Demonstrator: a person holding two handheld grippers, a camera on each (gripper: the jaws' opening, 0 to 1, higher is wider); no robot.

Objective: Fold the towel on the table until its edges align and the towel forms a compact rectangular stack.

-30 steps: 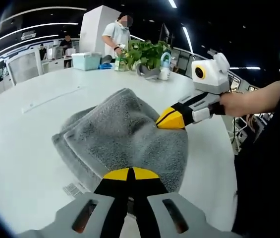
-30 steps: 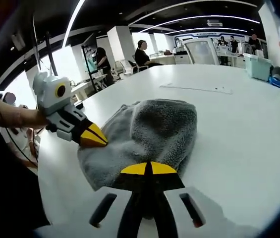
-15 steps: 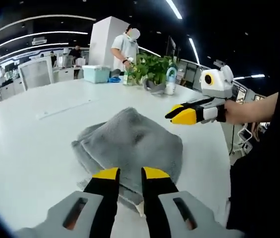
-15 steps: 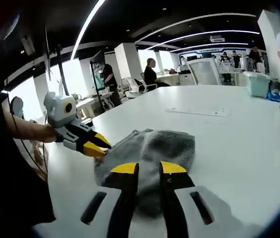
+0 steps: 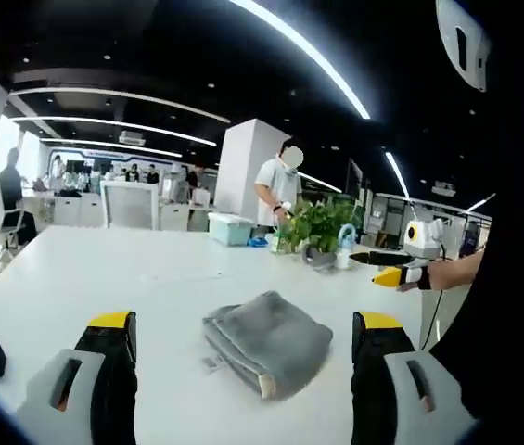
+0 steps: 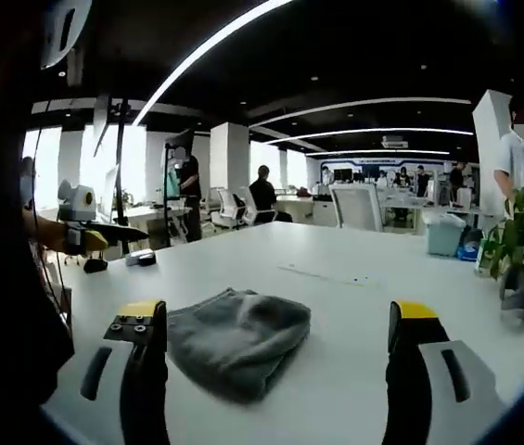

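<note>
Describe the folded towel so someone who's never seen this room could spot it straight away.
Find the big white table running through the open office. Near its close end lies a grey terry towel, folded into a thick, soft stack. It is the one cloth item there, lying well short of the potted green plant farther back.

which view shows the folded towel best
The left gripper view: the towel lies between the wide-open jaws, and its stacked layers and a small tag at the near edge can be made out. The right gripper view also shows the towel whole on the white table, but as a smoother mound with fewer layer edges visible.
</note>
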